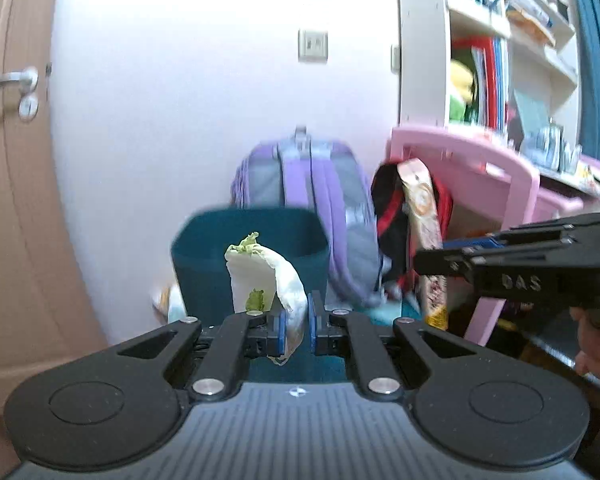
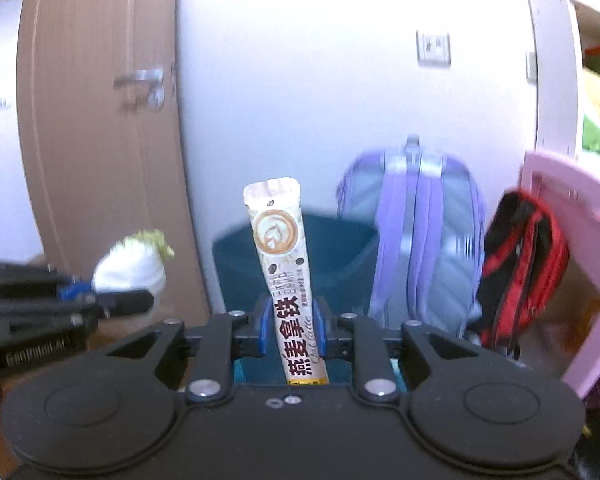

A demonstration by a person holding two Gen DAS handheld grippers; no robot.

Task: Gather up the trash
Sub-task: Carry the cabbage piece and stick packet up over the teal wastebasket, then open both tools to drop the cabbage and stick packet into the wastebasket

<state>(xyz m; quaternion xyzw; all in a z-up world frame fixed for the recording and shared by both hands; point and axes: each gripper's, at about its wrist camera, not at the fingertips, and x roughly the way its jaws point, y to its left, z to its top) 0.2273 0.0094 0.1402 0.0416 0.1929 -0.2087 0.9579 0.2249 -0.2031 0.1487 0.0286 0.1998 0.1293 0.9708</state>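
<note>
My left gripper is shut on a white cabbage leaf with green edges, which sticks up in front of a dark teal bin by the wall. My right gripper is shut on a tall latte sachet, held upright before the same teal bin. In the left wrist view the right gripper comes in from the right with the sachet hanging across it. In the right wrist view the left gripper shows at the left with the cabbage leaf.
A purple backpack leans on the wall right of the bin. A red and black bag hangs beside a pink desk, under a white bookshelf. A wooden door stands at the left. Some litter lies left of the bin.
</note>
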